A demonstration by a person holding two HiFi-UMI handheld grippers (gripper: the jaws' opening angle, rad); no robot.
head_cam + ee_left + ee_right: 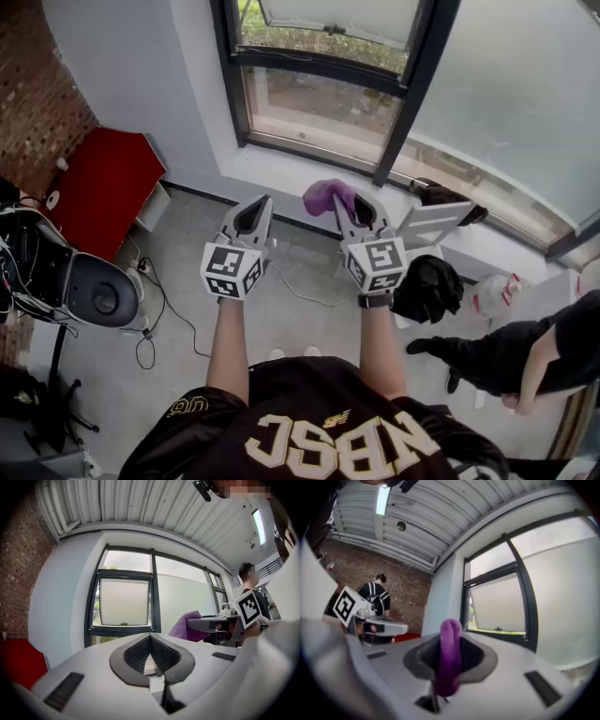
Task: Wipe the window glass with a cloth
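A purple cloth [328,196] is pinched in my right gripper [349,208], whose jaws are shut on it; in the right gripper view the cloth [450,656] stands up between the dark pads. My left gripper [253,217] is shut with nothing in it, its pads [151,652] pressed together. Both grippers are held up side by side in front of the window glass [319,103], a short way off it. The left gripper view shows the dark-framed window [124,603] straight ahead, with the right gripper [213,625] and cloth [186,626] at its right.
A frosted pane [525,84] fills the right of the window behind a dark post [412,84]. Below runs a pale sill [309,178]. A red panel [98,183] and a chair [89,291] stand at left. A person [525,352] crouches at the right.
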